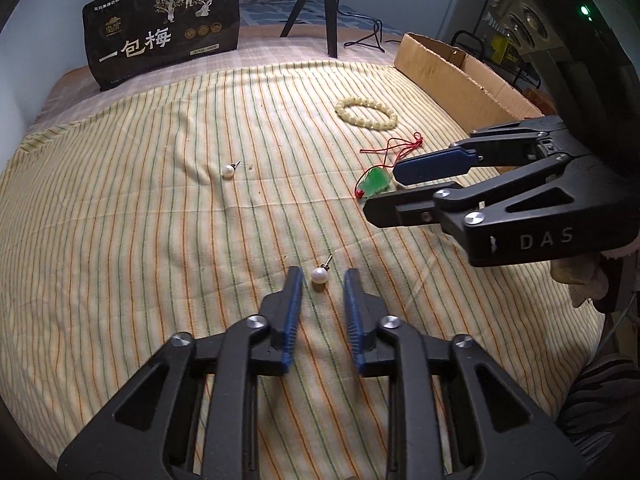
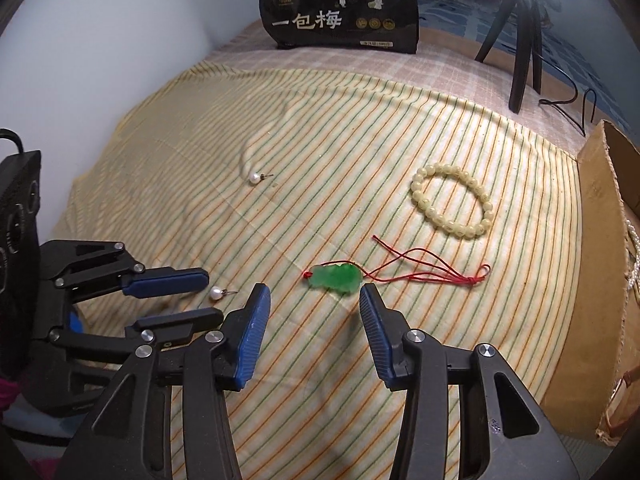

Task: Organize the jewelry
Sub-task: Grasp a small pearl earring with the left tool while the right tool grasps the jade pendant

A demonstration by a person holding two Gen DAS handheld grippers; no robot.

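Left claw [image 1: 319,276], seen from the left wrist view: blue-padded jaws apart, one to each side of a pearl stud earring [image 1: 319,275] that lies on the striped cloth [image 1: 140,240]. Neither pad presses on the pearl; a gap shows on both sides. Earring's post points away and to the right. A second pearl earring [image 1: 229,171] lies well apart, further up the cloth to the left. Right claw [image 1: 382,188] enters from the right edge, jaws apart, tips just beside a green pendant [image 1: 376,182] on a red cord [image 1: 394,148]. A pale bead bracelet [image 1: 366,113] lies beyond the cord. A cardboard box [image 1: 452,76] stands along the right side of the cloth. A black packet [image 1: 160,24] with white characters stands upright at the far end, tripod legs [image 1: 316,4] beside it.

Right wrist view: right claw [image 2: 314,296] jaws apart, the green pendant [image 2: 336,278] lying on the cloth [image 2: 360,140] just ahead of the tips and between their lines, untouched. Red cord [image 2: 432,266] trails off to the right, knot end near the bracelet [image 2: 452,200]. Left claw [image 2: 214,294] comes in from the left, jaws apart with the near pearl earring [image 2: 216,293] at the gap's mouth, lying on the cloth. Far earring [image 2: 254,178] lies up the cloth, alone. Cardboard box [image 2: 600,240] at right edge; black packet [image 2: 340,4] upright at the far end.
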